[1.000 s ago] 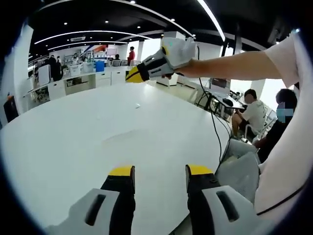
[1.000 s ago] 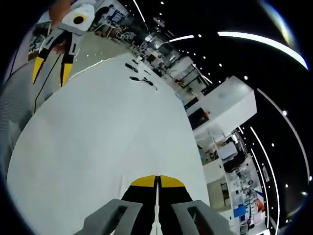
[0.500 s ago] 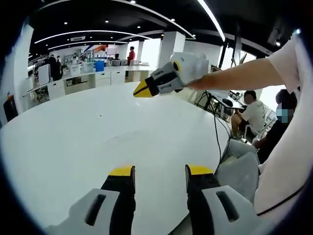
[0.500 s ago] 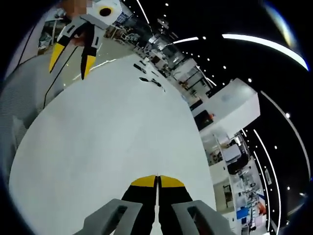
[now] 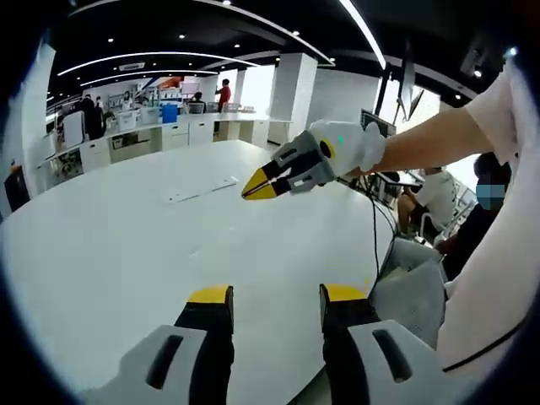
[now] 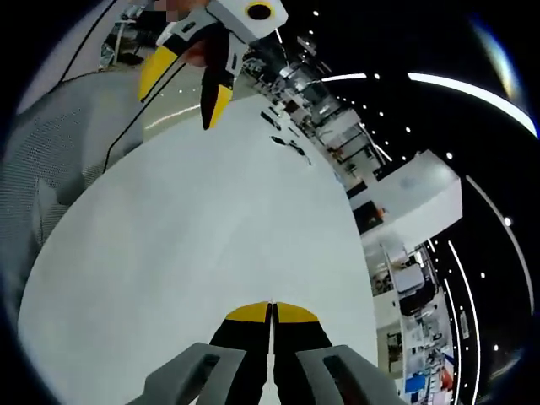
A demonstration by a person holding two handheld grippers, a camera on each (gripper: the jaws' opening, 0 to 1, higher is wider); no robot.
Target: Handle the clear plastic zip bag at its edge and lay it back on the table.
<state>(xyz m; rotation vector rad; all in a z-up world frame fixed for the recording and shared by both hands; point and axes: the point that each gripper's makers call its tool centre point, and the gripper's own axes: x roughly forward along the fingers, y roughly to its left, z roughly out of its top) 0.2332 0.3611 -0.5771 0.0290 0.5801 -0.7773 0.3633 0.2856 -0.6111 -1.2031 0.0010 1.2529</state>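
Clear plastic zip bag (image 5: 202,189): faint flat outline on white round table (image 5: 101,253), well ahead of left gripper (image 5: 274,295) fingers, which are parted and empty. Right gripper (image 5: 253,191) fingers pressed together, near the bag. Right gripper view adds small black items (image 6: 287,143) on the far table.

Two hand-held grippers, one with jaws apart and one with jaws closed.

In the left gripper view, the left gripper (image 5: 274,297) is near the camera with its two yellow-tipped jaws standing apart and a wide gap between them. In the same view the right gripper (image 5: 260,188) comes in from the right, farther away, carried by the person's bare forearm (image 5: 430,135) that is stretched out straight; its yellow tips are pressed together and point to the left. In the right gripper view, the right gripper's own jaws meet with only a thin line between them, and the left gripper appears far away at the upper left with its tips spread.
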